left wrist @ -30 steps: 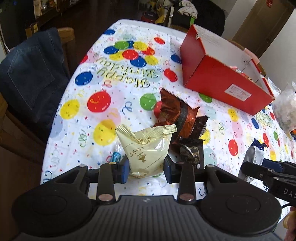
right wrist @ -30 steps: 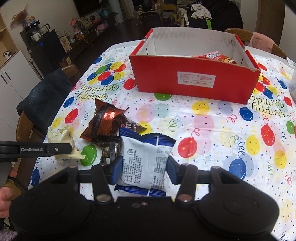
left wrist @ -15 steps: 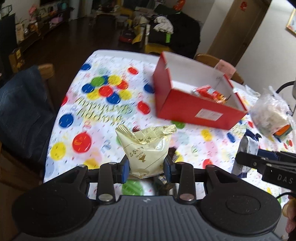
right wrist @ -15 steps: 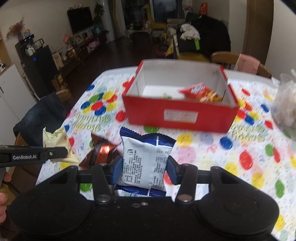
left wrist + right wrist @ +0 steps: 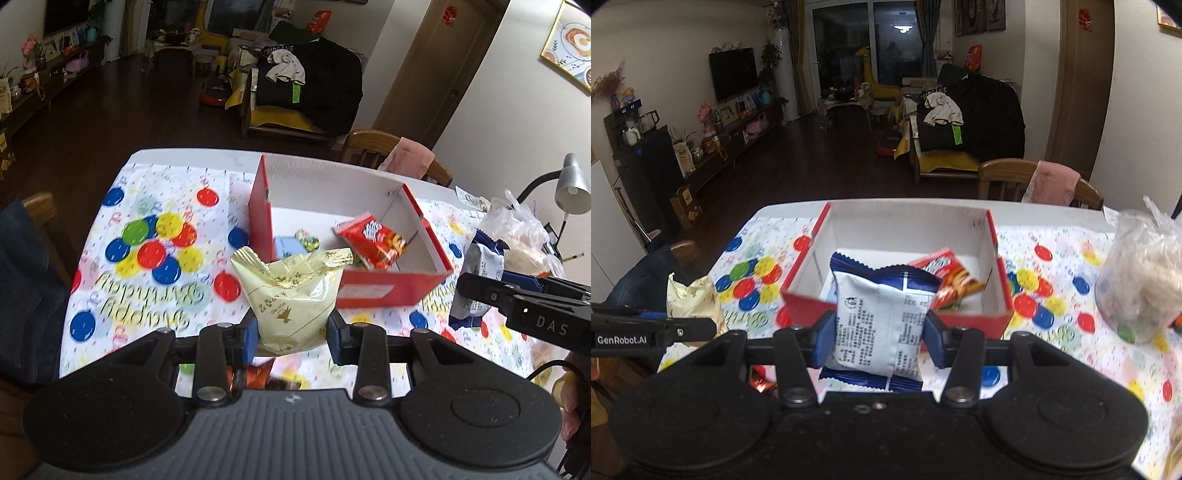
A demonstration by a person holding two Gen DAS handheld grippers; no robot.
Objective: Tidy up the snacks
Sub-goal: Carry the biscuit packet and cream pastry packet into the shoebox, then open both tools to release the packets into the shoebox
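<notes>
Behind the table (image 5: 155, 162) lies a dim living room with a dark wood floor, a TV (image 5: 733, 72) on the left wall and a chair (image 5: 373, 142) with a pink cloth (image 5: 410, 157) draped over its back. A balloon-print birthday cloth (image 5: 147, 280) covers the table.

Left gripper (image 5: 291, 336): its jaws are part-way closed and clenched on a cream packet (image 5: 291, 302) with gold print, blue pads pressing on both sides of its lower half. The packet stands upright with its crimped top spread wide, held clear above the cloth, just in front of the near left corner of the box. In the right wrist view the same packet (image 5: 694, 301) shows at the left edge, above the left gripper's black finger.

Right gripper (image 5: 881, 334): jaws likewise part-way closed, grasping a white-and-blue packet (image 5: 882, 314) by its sides. That packet is upright, printed back toward the camera, and sits in front of the box's near wall. From the left wrist view it (image 5: 480, 273) appears at the right, beside a clear plastic bag (image 5: 517, 232) resting on the table.

A red box (image 5: 388, 291) with a white inside stands open in the middle of the table. Inside it lies a red snack packet (image 5: 373, 240) tilted toward the right wall, plus a small light-blue item (image 5: 286, 245) and a small green-patterned one (image 5: 308, 240) near the left wall. Below the left jaws, a blurred brown-orange wrapper (image 5: 258, 376) lies on the cloth. A grey lamp (image 5: 570, 188) stands at the far right.
</notes>
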